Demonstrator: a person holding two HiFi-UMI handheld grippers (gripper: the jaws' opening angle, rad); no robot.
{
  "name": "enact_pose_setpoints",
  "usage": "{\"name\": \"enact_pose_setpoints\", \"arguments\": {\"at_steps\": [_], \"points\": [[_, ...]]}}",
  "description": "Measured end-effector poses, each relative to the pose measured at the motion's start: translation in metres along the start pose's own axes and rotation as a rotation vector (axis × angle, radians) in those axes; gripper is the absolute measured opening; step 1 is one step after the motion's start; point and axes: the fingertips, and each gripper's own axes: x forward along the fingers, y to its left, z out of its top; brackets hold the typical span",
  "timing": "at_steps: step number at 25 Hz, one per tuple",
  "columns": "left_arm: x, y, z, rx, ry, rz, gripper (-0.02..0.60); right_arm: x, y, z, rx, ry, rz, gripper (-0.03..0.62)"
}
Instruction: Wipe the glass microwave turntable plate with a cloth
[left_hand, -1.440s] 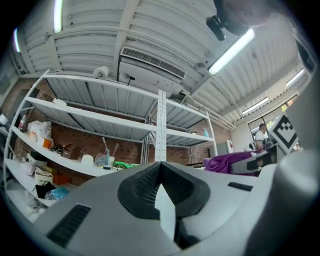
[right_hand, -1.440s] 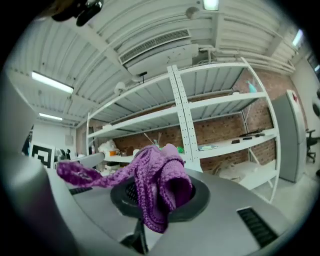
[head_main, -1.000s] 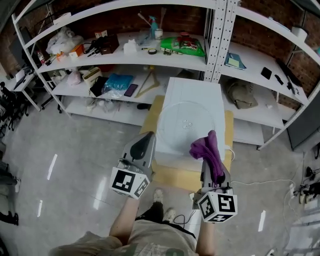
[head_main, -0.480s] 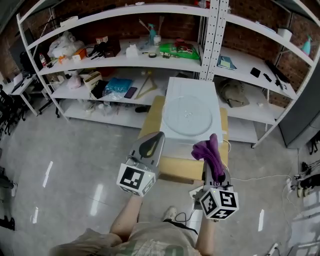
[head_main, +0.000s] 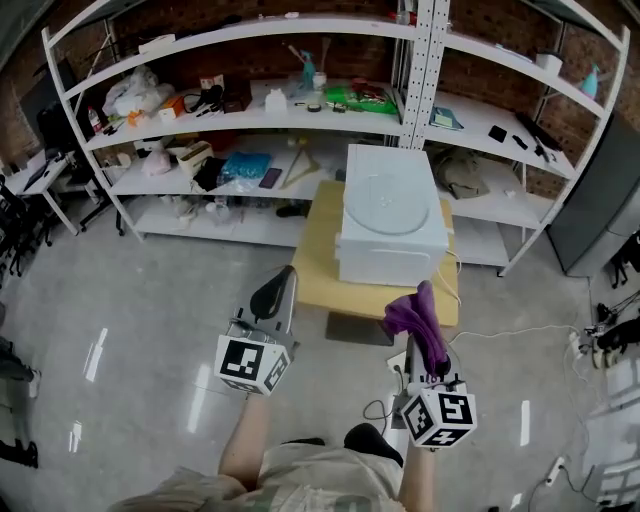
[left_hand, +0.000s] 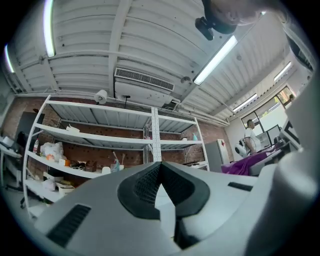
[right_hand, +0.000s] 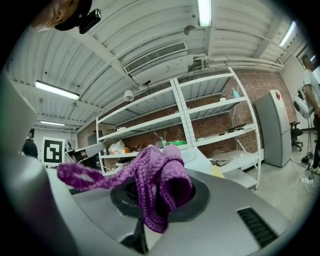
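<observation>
Bright, even light from ceiling tubes (right_hand: 204, 12), glare on floor (head_main: 98, 352), fisheye edges w/ vignetting.

The plate (head_main: 385, 205) lies on the box (head_main: 392, 258) (itself on a table (head_main: 315, 272)), shelves (head_main: 250, 118) behind.

A white box (head_main: 390, 235) stands on a light wooden worktop (head_main: 318, 270) over a shiny grey floor (head_main: 130, 300). Behind it, white metal shelves (head_main: 250, 112) line a brick wall (head_main: 250, 55) and hold a green packet (head_main: 362, 97), a blue bag (head_main: 240, 166) and a spray bottle (head_main: 308, 70). A grey cabinet (head_main: 592, 205) stands at the right.
</observation>
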Motion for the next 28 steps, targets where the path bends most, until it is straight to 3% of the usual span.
{"name": "enact_pose_setpoints", "arguments": {"at_steps": [7, 17, 22, 28], "points": [[-0.059, -0.036, 0.01, 0.017, 0.029, 0.068, 0.002, -0.073, -0.015, -0.013, -0.021, 0.042, 0.011, 0.051], [-0.161, -0.164, 0.015, -0.031, 0.051, 0.099, 0.002, -0.207, -0.039, -0.026, -0.101, 0.057, 0.083, 0.051], [-0.206, -0.181, 0.033, 0.006, 0.061, 0.133, 0.002, -0.246, -0.048, -0.05, -0.035, 0.102, 0.074, 0.051], [-0.258, -0.171, 0.047, 0.015, 0.063, 0.169, 0.002, -0.273, -0.013, -0.05, -0.039, 0.079, 0.11, 0.051]]}}
